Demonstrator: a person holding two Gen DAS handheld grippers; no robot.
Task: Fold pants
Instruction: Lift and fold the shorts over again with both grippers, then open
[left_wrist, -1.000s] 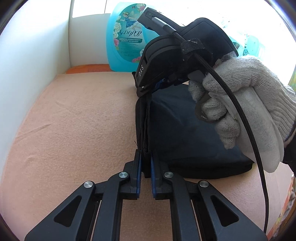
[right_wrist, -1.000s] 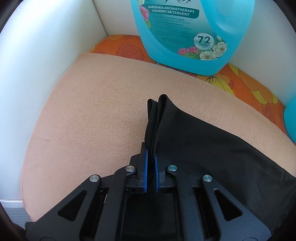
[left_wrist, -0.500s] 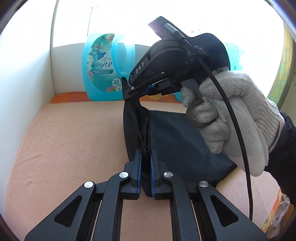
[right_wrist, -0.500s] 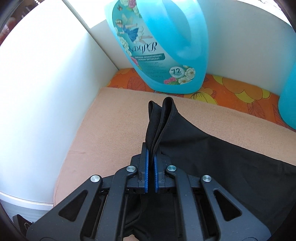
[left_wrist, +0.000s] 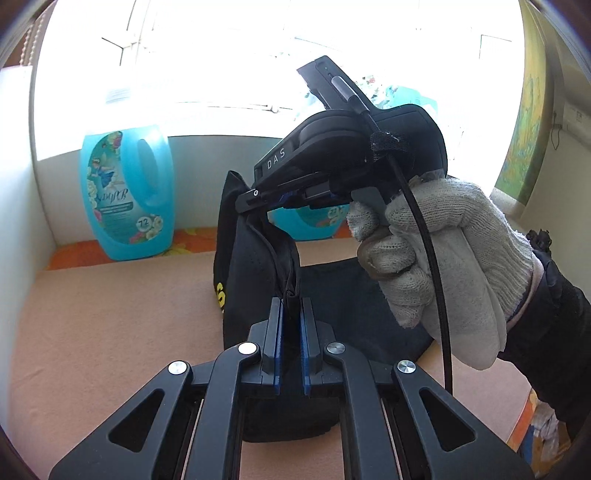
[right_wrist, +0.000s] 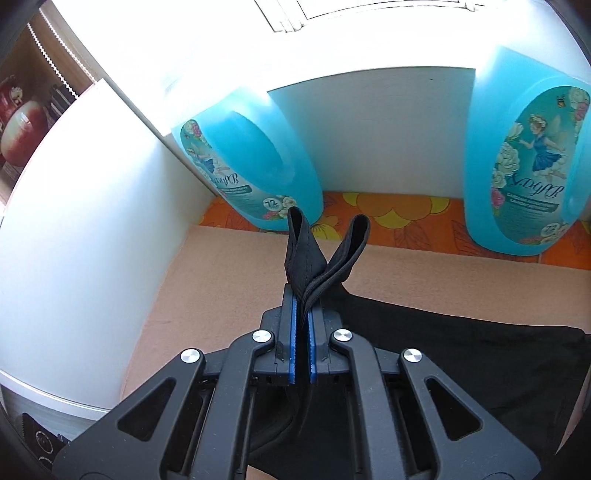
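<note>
Jaws, left: pressed together on a bunched seam of the black pants (left_wrist: 258, 266); my left gripper (left_wrist: 290, 317) holds it at 6 o'clock in its own view.
Jaws, right: right gripper (right_wrist: 303, 310) pinches a layered hem edge of the same pants; two loops of fabric stick up past the tips toward 12 o'clock.
Right hand: white knit glove (left_wrist: 436, 258) wraps the handle, at 3 o'clock in the left view.
Pants, place: one end raised between both grippers, the rest trailing on the peach blanket (left_wrist: 110, 314) toward 4 o'clock.
Handling, my read: light, limp, no stiffness; layers could slide apart, so I'd take hold at hems or waistband, all layers together.
Risk, my read: the hanging part may drag and crease.
Writing: "DAS" on the right gripper's body; a yellow mark on the pants, only partly showing, unreadable.
Labels: blue detergent bottle (left_wrist: 127, 195) at 10 o'clock shows "72"; a second bottle (right_wrist: 532, 166) at 2 o'clock in the right view; script brand name not clear to me.
</note>
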